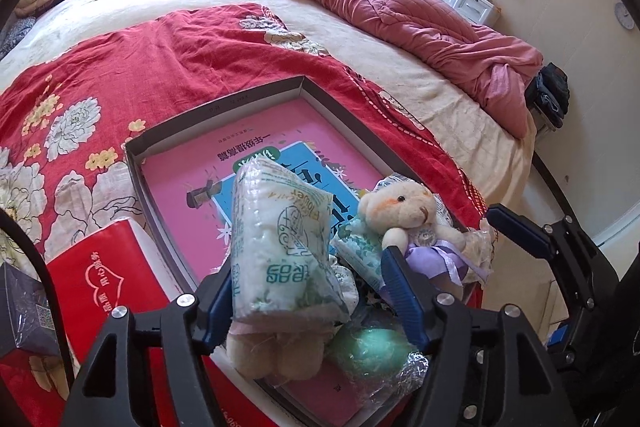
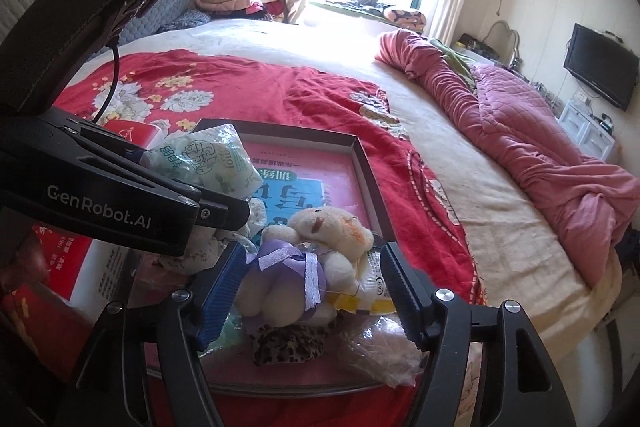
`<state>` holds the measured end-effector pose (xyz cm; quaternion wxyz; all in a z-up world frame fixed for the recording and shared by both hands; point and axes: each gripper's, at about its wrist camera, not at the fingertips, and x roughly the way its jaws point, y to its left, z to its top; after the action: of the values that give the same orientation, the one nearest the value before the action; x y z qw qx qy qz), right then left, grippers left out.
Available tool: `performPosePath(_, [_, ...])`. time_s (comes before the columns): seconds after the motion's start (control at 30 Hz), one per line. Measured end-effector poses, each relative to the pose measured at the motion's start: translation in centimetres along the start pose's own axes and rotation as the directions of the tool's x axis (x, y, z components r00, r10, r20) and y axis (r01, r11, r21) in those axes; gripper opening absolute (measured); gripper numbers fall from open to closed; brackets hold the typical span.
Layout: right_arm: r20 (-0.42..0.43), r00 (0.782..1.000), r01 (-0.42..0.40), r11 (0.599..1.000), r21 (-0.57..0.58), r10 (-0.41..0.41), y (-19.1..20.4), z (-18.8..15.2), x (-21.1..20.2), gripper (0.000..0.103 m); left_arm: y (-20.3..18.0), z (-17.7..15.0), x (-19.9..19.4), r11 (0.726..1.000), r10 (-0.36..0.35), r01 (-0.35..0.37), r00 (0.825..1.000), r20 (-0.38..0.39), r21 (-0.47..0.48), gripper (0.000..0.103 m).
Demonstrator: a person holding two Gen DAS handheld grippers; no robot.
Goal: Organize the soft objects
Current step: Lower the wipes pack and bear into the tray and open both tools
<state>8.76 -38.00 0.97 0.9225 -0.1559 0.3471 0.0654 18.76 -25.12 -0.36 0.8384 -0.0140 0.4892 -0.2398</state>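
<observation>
My left gripper [image 1: 308, 291] has its jaws wide, with one pad against a white and green tissue pack [image 1: 280, 251] that stands up between them; I cannot tell whether it grips. The pack also shows in the right wrist view [image 2: 204, 159]. My right gripper [image 2: 310, 291] is open around a cream teddy bear in a purple dress [image 2: 304, 267], which lies in the shallow grey box [image 2: 360, 163]. The bear also shows in the left wrist view [image 1: 408, 223]. Another plush toy [image 1: 272, 351] and a green ball in clear wrap [image 1: 372, 347] lie under the pack.
A pink book [image 1: 192, 163] with a blue cover panel lines the box. A red tissue box [image 1: 108, 279] sits to its left. The box rests on a red floral sheet [image 1: 160, 67] on the bed. A pink quilt [image 1: 400, 7] lies bunched at the far side.
</observation>
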Motion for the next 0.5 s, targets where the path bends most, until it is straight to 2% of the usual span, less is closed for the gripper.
performPosePath(0.07, [0.001,1.0,0.014,1.0,-0.007,-0.014,0.1,0.1,-0.8,0.074,0.0,-0.1,-0.8,1.0,0.012,-0.012,1.0,0.016,0.004,0.073])
performPosePath(0.2, [-0.013,0.998,0.054,0.999,0.005,-0.054,0.2,0.4,-2.1,0.075,0.0,-0.3,-2.4,1.0,0.008,-0.008,0.999,0.043,0.006,0.074])
performPosePath(0.5, [-0.038,0.993,0.116,0.987,0.113,-0.112,-0.7,0.4,-5.2,0.077,0.2,-1.7,-5.7,1.0,0.014,-0.014,0.997,0.081,-0.005,0.077])
